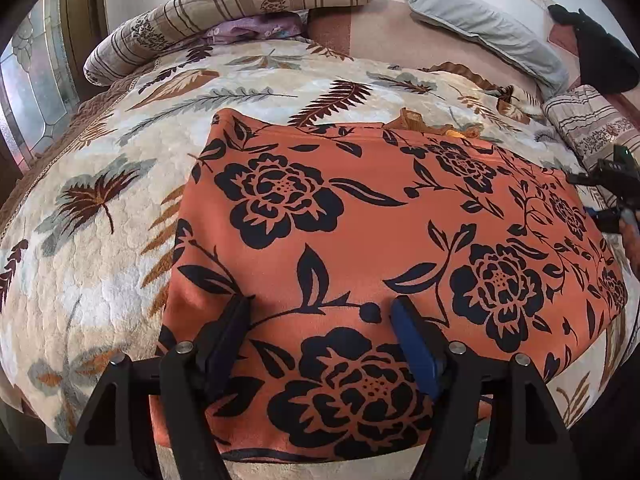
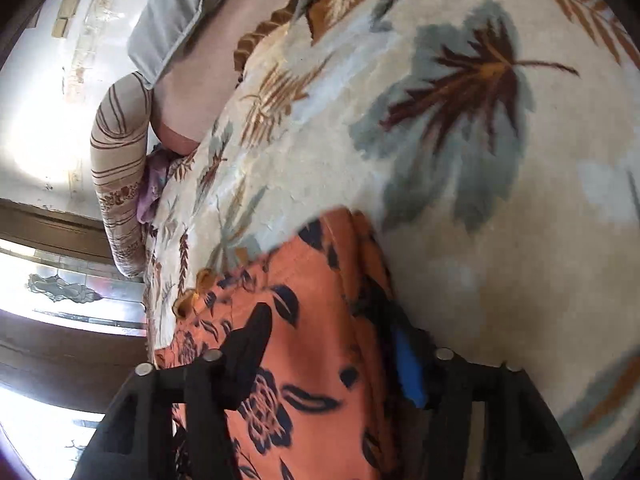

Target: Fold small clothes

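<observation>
A bed fills both views, spread with a cream quilt (image 1: 132,216) printed with grey and brown leaves; a striped bolster (image 1: 224,8) and a grey pillow (image 1: 480,20) lie along its far side, and a glazed door stands off to the left. The orange garment (image 1: 360,216) (black roses and leaves all over it) lies flat on the quilt in a broad, roughly rectangular fold, its near edge just under the left wrist camera. The left gripper (image 1: 320,312) hangs over that near edge with its jaws spread apart, nothing pinched between them. The right gripper (image 2: 332,344) is over the garment's side edge, where the cloth is doubled into a ridge; its jaws are parted, and the blurred picture shows no pad pressing the fabric.
</observation>
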Available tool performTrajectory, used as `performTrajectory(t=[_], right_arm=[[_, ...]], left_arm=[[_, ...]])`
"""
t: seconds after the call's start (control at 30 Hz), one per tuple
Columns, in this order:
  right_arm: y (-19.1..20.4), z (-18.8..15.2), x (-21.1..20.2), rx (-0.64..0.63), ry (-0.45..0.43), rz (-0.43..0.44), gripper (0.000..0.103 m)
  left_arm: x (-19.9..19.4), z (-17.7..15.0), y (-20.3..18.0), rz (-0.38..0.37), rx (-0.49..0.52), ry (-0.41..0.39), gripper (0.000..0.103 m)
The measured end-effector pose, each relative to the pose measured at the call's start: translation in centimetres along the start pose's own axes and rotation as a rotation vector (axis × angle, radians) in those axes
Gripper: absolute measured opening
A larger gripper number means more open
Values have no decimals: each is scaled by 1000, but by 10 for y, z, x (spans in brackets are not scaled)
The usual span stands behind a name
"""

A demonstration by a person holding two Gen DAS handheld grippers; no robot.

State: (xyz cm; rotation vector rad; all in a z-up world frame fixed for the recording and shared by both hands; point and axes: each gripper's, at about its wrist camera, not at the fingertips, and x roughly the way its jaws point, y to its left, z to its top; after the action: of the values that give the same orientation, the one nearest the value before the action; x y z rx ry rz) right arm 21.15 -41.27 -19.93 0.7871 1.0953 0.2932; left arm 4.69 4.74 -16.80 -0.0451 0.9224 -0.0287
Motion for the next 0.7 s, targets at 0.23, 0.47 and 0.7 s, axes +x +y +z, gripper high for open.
performTrajectory(t=[0.23,0.47,0.7], right_arm=[[9,1,-6,-28,-107,-225,11],[80,-52,-54,-216,-337,-335,79],[117,-145,-48,-285,-176,-19,79]], left_arm=[[1,-2,1,-10,17,-22,75],[-41,4,24,-92,-106,-90,74],[-22,-17,77,-95,-271,70,38]])
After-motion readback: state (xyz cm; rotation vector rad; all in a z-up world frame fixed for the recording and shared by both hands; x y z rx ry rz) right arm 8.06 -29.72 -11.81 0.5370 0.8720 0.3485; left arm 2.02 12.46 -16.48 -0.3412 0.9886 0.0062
